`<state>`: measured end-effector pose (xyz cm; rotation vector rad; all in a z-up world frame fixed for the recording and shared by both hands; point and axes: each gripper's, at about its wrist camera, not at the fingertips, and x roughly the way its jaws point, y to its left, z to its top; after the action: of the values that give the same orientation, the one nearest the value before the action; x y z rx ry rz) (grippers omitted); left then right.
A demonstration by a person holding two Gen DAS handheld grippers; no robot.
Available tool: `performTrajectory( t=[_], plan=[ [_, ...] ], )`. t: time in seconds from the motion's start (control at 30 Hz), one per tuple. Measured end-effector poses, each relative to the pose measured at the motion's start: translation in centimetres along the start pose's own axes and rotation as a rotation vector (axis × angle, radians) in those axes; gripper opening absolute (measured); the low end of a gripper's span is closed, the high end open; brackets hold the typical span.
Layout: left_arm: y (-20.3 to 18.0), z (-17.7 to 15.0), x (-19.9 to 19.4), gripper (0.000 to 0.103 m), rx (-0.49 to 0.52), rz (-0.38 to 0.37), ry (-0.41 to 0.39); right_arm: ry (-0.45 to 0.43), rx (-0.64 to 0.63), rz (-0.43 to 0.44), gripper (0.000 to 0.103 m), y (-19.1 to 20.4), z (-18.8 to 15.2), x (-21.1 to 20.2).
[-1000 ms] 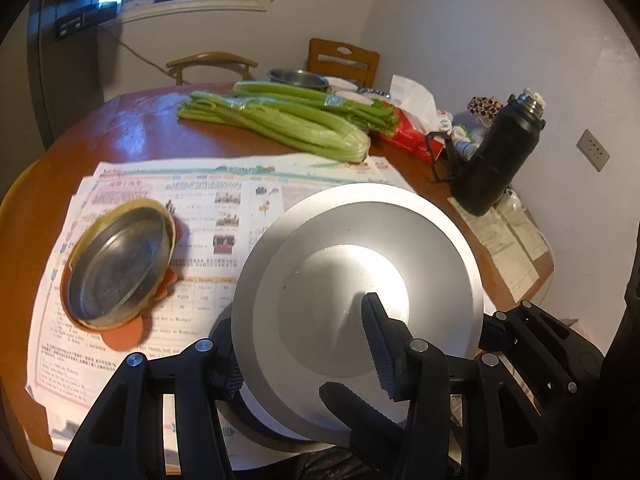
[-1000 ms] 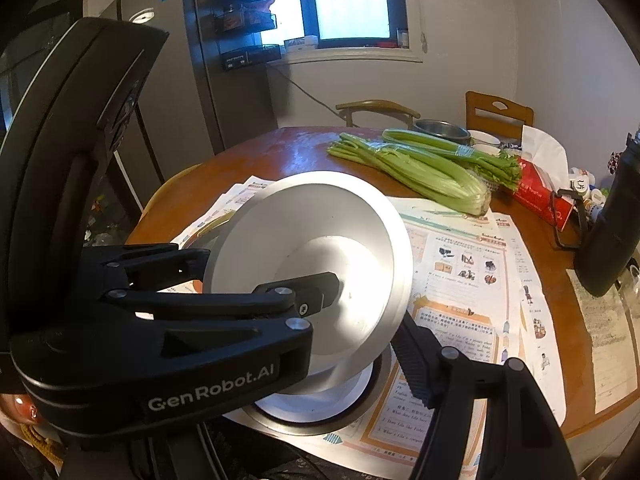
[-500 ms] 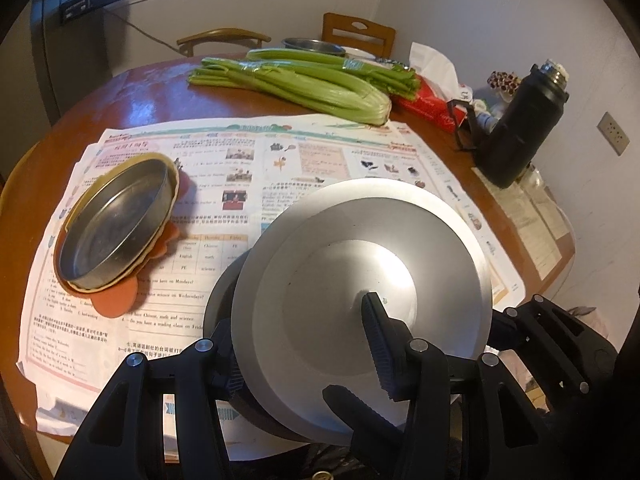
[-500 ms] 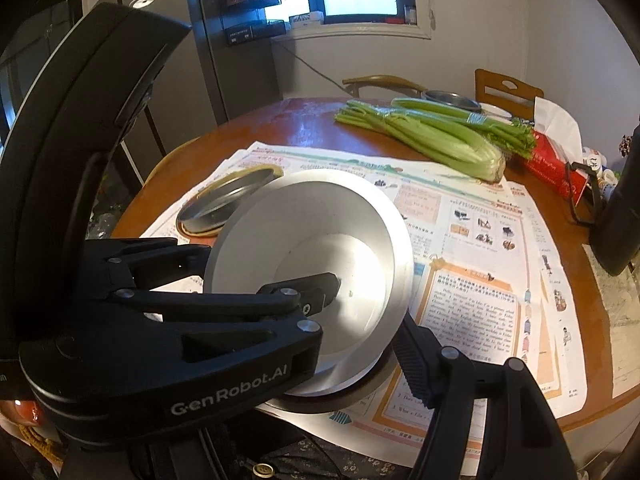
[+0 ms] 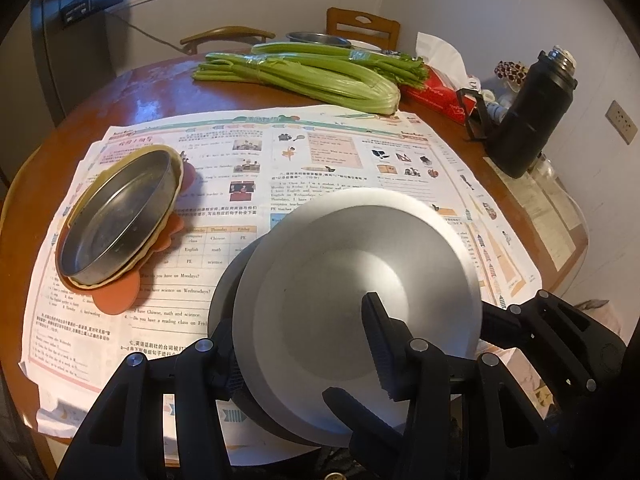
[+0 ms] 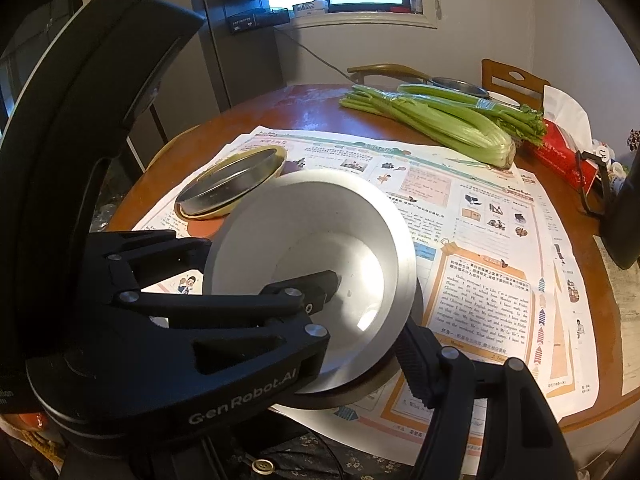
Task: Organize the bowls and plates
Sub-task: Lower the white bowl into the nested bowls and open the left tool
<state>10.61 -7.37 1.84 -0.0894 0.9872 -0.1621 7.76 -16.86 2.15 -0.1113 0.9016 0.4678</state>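
Note:
A silver metal bowl (image 5: 360,288) is held tilted above the near table edge by both grippers; it also shows in the right wrist view (image 6: 320,248). My left gripper (image 5: 308,344) is shut on its near rim, one finger inside and one outside. My right gripper (image 6: 368,312) is shut on the opposite rim. A dark plate (image 5: 228,300) lies under the bowl on the newspaper. A shallow steel pan (image 5: 120,216) sits in a yellow dish on an orange mat at the left, also seen in the right wrist view (image 6: 228,188).
Newspaper (image 5: 320,152) covers the round wooden table (image 5: 140,92). Celery bunches (image 5: 312,76) lie at the back, with a red tissue box (image 5: 440,92) and a black thermos (image 5: 532,116) at the right. Chairs (image 5: 360,28) and a metal bowl (image 5: 316,38) stand behind.
Both grippers have lowered with the bowl and tilted it flatter toward the table; the view has moved back toward the near table edge. The pan at the left has not moved.

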Motion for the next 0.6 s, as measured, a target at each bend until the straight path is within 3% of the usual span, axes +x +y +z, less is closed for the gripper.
performTrajectory(
  t=[0.6],
  plan=[
    [0.10, -0.02, -0.03, 0.052, 0.005, 0.030, -0.008, 0.007, 0.015, -0.002, 0.070, -0.80, 0.02, 0.47]
  ],
)
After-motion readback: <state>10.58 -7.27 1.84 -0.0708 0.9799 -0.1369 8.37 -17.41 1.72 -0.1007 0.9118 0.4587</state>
